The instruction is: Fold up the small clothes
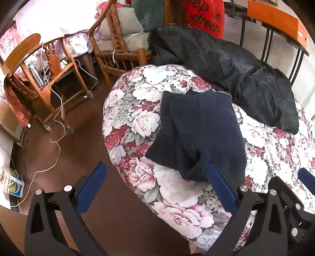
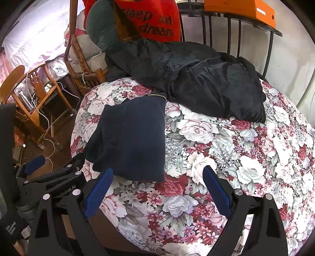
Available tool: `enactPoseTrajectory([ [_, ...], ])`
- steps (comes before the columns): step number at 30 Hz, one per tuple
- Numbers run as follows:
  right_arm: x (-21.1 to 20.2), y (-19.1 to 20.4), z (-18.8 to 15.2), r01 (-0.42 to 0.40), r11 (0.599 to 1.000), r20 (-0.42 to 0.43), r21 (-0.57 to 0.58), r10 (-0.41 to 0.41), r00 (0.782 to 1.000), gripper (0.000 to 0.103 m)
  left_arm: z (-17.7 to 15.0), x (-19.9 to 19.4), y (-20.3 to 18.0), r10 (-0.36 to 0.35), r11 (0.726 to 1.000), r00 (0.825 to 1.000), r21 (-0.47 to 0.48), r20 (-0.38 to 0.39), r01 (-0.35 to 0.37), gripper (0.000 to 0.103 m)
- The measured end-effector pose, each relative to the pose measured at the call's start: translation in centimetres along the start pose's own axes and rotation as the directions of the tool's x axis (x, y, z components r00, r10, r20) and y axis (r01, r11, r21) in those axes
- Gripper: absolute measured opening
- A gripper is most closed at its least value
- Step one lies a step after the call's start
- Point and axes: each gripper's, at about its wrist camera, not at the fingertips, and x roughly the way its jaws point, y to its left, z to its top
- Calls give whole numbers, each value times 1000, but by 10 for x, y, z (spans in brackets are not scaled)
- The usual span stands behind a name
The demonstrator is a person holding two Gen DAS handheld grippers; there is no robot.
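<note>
A small navy garment (image 1: 198, 134) lies folded on the flowered bedspread (image 1: 137, 118), one flap sticking out toward the bed's left edge. In the right wrist view the same navy garment (image 2: 132, 141) sits left of centre on the bedspread (image 2: 226, 157). My left gripper (image 1: 155, 173) hovers open above the bed's near edge, just short of the garment's near hem, nothing between its blue pads. Over bare bedspread to the right of that hem, my right gripper (image 2: 157, 179) stands open and holds nothing. The left gripper (image 2: 57, 167) also shows at the right wrist view's left side.
A crumpled black jacket (image 1: 236, 65) lies across the far side of the bed. A red pillow (image 2: 153, 19) leans behind it, under a black rail with an orange box (image 2: 240, 9). Wooden chairs (image 1: 45, 65) and white cables (image 1: 57, 126) stand on the brown floor at left.
</note>
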Motion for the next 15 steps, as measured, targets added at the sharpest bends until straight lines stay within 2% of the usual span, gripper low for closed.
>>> enactPoseTrajectory([
  [15, -2, 0, 4, -2, 1000, 9, 13, 1, 1000, 93, 1, -7, 0, -27, 1000, 999, -3, 26, 27, 98],
])
